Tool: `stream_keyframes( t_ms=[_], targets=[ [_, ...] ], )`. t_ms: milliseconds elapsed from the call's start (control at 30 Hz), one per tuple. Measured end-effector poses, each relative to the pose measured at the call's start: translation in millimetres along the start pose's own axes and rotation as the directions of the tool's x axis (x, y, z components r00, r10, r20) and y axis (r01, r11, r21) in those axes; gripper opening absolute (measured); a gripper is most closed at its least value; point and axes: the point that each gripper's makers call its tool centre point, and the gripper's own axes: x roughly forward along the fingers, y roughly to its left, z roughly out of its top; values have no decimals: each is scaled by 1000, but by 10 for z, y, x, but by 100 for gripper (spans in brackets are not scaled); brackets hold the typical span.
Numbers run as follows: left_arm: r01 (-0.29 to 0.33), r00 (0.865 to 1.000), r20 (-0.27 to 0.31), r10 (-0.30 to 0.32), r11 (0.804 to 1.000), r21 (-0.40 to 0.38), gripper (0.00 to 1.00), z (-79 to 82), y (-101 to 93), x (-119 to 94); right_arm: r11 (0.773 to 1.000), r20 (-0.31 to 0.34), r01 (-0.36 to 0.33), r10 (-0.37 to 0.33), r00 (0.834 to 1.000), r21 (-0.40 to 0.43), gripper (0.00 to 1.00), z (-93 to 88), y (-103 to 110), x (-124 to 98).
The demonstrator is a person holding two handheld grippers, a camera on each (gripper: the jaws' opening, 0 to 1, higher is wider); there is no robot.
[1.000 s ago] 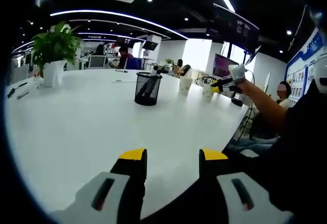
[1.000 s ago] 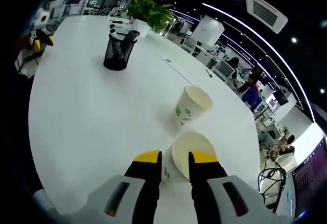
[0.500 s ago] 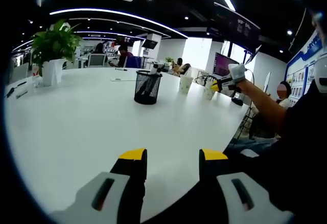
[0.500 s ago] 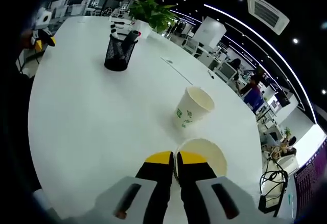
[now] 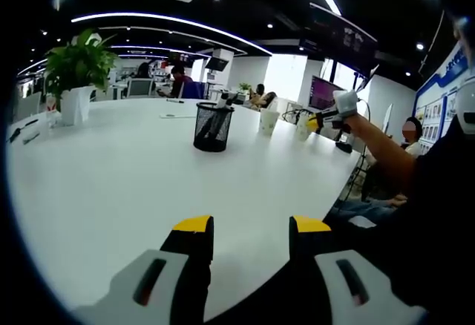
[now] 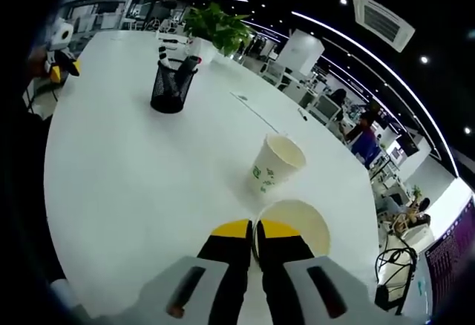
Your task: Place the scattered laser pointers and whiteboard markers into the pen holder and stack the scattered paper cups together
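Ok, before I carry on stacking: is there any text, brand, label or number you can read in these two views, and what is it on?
No text can be read.
Free-standing paper cup: green print on its side, too blurred to read.
Paper cup held in the right tongs: no print can be made out.
Blue wall board: panels too small to read.
Wall screen: lit, content illegible.

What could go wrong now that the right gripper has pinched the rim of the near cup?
The right gripper grips only the thin rim of the near paper cup, so the wall could crumple or slip out. The second cup stands close ahead; a careless swing might tip it over before stacking. The left gripper hangs open over the table, far from the pen holder, so it cannot steady anything.
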Motion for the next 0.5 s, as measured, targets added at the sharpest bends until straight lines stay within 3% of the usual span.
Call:
stream_keyframes(
  t_ms=[233, 300, 500],
  targets=[
    [2, 1000, 4, -2, 1000, 1, 42, 10, 2, -7, 1000, 26, 3, -3, 1000, 3, 7, 120, -41, -41],
    [1, 1000, 6, -1, 1000, 0, 42, 4, 11, -15, 1000, 49, 8, -8, 999, 3, 7, 246, -85, -57],
    [1, 1000, 10, -1, 1000, 1, 42, 8, 20, -21, 999, 55, 11, -9, 998, -31, 7, 384, -103, -34]
  ],
)
